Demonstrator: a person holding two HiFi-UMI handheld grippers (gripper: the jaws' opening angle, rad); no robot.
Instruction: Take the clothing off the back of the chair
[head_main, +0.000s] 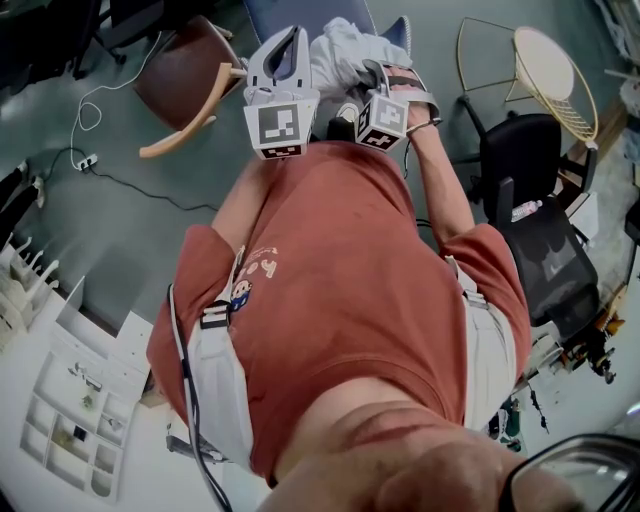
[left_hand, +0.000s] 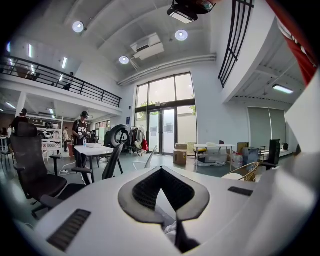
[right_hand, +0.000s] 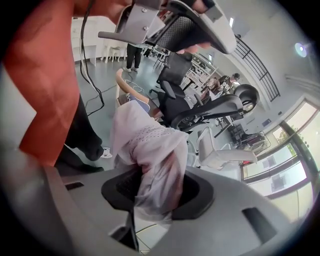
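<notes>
White clothing (head_main: 340, 45) lies bunched over the back of a blue chair (head_main: 290, 12) at the top of the head view. My right gripper (head_main: 378, 70) reaches into it from the right. In the right gripper view a fold of the white clothing (right_hand: 145, 140) fills the gap of the right gripper (right_hand: 160, 175), and the pads press on it. My left gripper (head_main: 292, 35) is held up just left of the clothing with its tips together and nothing between them. The left gripper view shows the left gripper (left_hand: 161, 172) pointing out across the room.
A brown wooden-armed chair (head_main: 185, 75) stands to the left and a wire chair (head_main: 540, 70) to the right. Black office chairs (head_main: 530, 200) crowd the right side. A cable and power strip (head_main: 85, 160) lie on the floor. White shelving (head_main: 60, 400) is at lower left.
</notes>
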